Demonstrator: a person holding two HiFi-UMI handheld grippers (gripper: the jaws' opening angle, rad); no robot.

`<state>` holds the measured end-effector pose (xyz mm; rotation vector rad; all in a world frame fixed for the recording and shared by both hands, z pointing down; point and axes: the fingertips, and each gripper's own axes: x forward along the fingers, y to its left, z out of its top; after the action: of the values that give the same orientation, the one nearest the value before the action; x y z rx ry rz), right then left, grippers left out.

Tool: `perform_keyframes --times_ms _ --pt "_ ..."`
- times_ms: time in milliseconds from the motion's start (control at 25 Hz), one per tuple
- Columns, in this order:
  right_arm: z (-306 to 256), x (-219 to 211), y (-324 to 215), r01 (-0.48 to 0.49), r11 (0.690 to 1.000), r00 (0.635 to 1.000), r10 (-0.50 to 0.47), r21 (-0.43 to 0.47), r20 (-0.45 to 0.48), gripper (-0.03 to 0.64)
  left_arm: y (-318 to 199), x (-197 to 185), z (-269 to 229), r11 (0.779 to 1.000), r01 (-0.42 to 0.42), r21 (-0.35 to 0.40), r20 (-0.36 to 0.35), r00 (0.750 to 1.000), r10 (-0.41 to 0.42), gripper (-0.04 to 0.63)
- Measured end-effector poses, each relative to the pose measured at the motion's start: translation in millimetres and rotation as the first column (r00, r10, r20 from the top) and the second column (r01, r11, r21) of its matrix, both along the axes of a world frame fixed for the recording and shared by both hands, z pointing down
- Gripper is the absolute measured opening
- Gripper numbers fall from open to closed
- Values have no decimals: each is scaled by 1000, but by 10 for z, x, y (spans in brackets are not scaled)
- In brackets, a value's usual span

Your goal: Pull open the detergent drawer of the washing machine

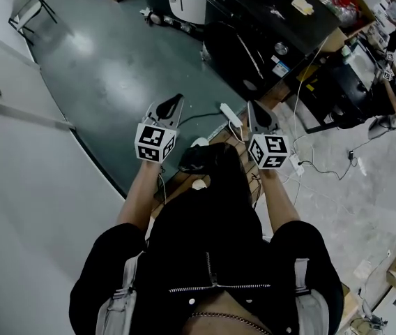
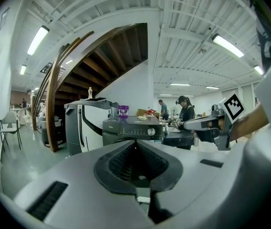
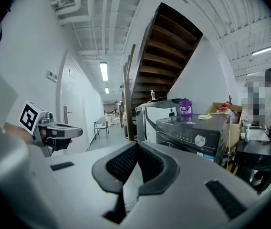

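Note:
The washing machine (image 2: 130, 129) is dark grey with a round knob (image 2: 151, 131) on its control panel, and it stands some way ahead of both grippers. In the right gripper view the washing machine (image 3: 192, 130) carries a purple bottle (image 3: 185, 108) on its top. I cannot make out the detergent drawer's front from here. My left gripper (image 2: 135, 143) is shut with nothing between its pads. My right gripper (image 3: 136, 144) is also shut and empty. In the head view the left gripper (image 1: 177, 98) and right gripper (image 1: 252, 105) are held side by side, pointing toward the machine (image 1: 254, 40).
A white appliance (image 2: 85, 123) stands left of the washer under a wooden staircase (image 2: 97, 56). Cables and a power strip (image 1: 230, 114) lie on the floor by my feet. A chair (image 2: 9, 128) is far left. People (image 2: 185, 111) work at a table on the right.

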<state>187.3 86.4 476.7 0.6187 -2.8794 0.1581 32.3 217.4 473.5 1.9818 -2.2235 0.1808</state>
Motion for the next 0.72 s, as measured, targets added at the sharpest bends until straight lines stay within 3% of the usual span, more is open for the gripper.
perform_keyframes --times_ms 480,720 --pt "95 -832 -622 -24 999 1000 23 -47 -17 6 -677 -818 -33 999 -46 -30 2 999 46 25" --pt "-154 -1355 -1109 -62 996 998 61 -59 -22 6 -1163 -1368 -295 996 -73 -53 -9 997 72 25"
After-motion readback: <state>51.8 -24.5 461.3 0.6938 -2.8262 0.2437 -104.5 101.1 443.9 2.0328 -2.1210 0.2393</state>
